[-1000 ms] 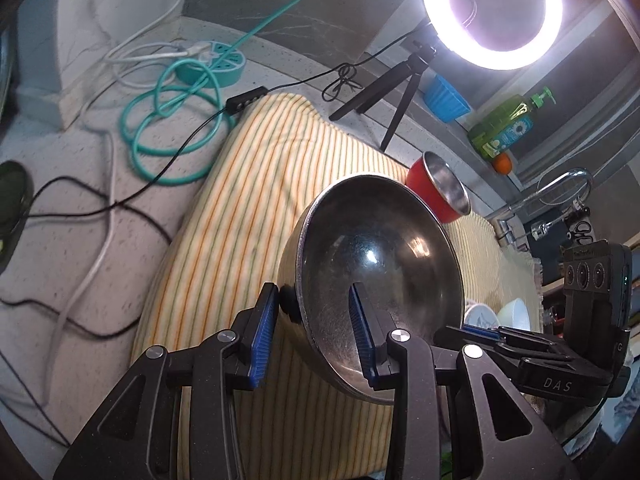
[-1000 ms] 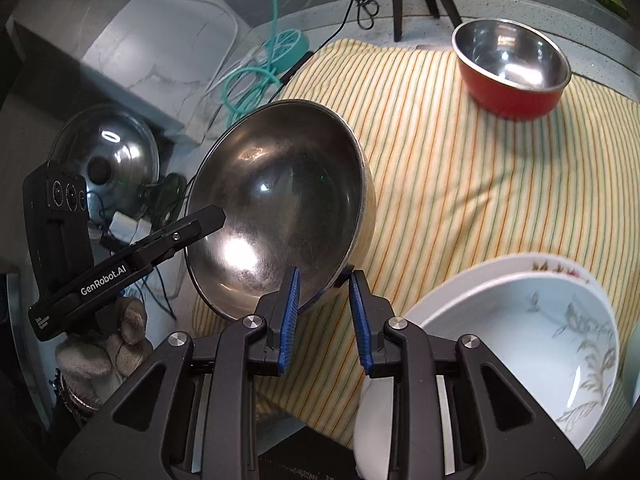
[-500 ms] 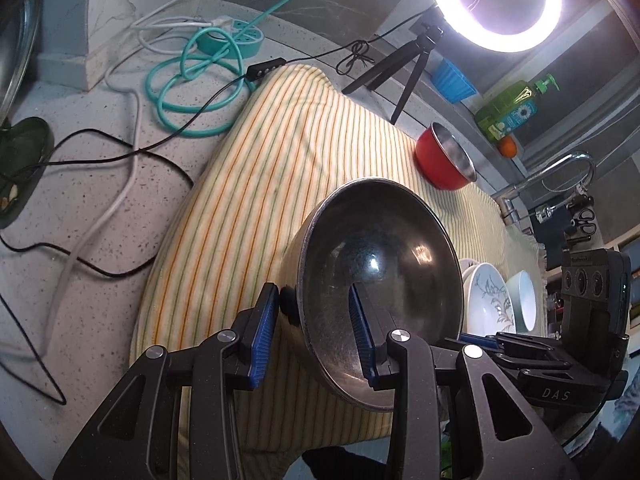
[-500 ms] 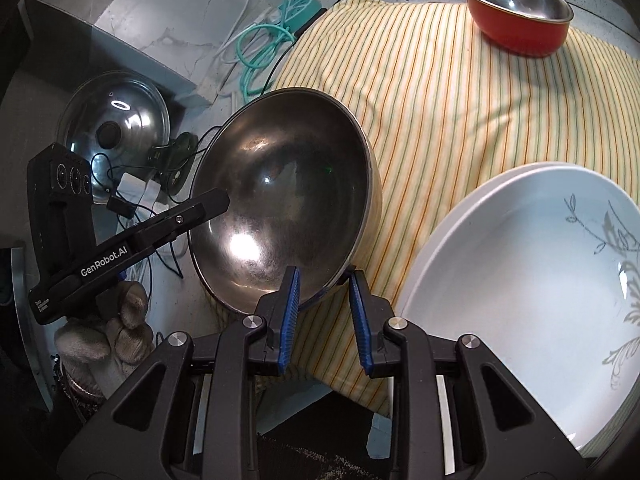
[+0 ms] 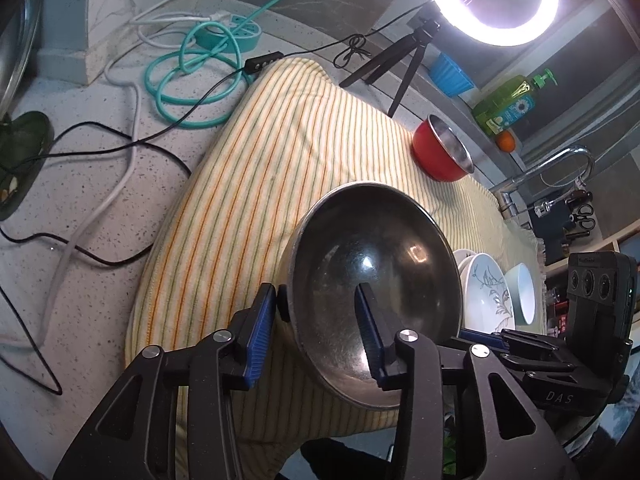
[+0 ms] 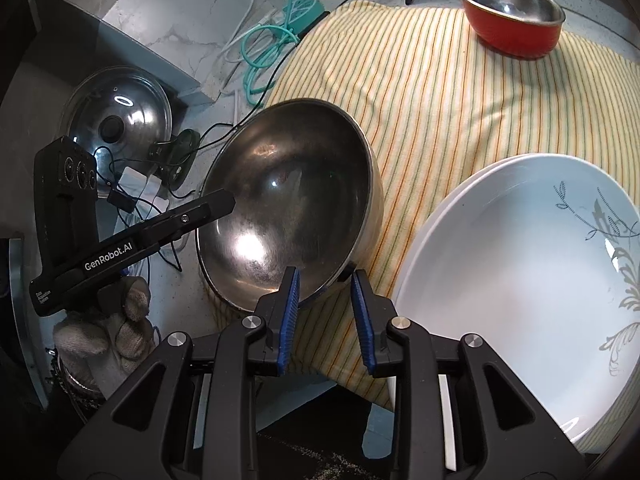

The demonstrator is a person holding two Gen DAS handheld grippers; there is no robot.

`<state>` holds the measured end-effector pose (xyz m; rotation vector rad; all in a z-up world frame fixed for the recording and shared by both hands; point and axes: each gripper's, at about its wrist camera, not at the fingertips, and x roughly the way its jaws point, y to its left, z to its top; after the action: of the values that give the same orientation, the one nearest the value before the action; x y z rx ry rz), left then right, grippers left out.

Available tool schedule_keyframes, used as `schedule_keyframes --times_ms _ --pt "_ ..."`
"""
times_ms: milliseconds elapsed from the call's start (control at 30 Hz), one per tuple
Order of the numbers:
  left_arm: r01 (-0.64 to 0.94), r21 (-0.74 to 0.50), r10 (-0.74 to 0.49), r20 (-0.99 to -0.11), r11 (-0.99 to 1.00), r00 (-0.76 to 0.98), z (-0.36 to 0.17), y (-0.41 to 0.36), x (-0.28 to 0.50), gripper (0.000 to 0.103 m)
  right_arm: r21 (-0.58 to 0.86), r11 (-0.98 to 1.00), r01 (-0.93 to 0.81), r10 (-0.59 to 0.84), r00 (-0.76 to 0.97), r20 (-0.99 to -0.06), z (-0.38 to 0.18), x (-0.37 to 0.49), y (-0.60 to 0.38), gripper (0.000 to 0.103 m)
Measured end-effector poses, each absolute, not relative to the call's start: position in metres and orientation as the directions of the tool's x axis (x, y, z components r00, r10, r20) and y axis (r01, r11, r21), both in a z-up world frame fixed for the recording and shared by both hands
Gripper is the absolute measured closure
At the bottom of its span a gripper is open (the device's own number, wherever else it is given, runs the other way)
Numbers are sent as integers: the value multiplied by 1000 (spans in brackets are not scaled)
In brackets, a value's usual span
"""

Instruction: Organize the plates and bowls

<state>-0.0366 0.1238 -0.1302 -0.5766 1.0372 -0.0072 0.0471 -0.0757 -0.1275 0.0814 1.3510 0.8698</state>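
Observation:
A large steel bowl [image 5: 376,280] is tilted over the near edge of the striped cloth [image 5: 288,152]; it also shows in the right wrist view [image 6: 288,208]. My left gripper [image 5: 316,320] is shut on its rim, one finger inside and one outside. My right gripper [image 6: 324,296] is shut on the opposite rim. White patterned plates [image 6: 520,280] are stacked at the right, also in the left wrist view [image 5: 486,296]. A red bowl [image 6: 512,20] with a steel inside stands at the far side of the cloth.
A ring light on a tripod [image 5: 488,0], a blue cup [image 5: 450,74], a green soap bottle [image 5: 508,100] and a faucet [image 5: 560,164] line the back. Teal and black cables [image 5: 188,76] lie left of the cloth. A pot lid [image 6: 116,112] lies at the left.
Both grippers have carried the steel bowl back toward the near edge of the cloth. The plates have come closer in the right wrist view. Both grips are unchanged.

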Motion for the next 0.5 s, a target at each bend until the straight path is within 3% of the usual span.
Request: schedule_keyframes --times_ms 133,233,500 --pt "-249 -431 -245 -806 867 539 -121 123 -37 55 494 697 -519 590 23 -807 -115 45 -82 45" --pt "-248 -415 -224 -803 875 553 -115 124 -38 48 481 699 -529 598 63 -799 -104 46 -88 42" --pt "-238 -400 -203 -792 885 576 -102 120 -35 47 427 730 -533 584 164 -795 -84 51 -107 30"
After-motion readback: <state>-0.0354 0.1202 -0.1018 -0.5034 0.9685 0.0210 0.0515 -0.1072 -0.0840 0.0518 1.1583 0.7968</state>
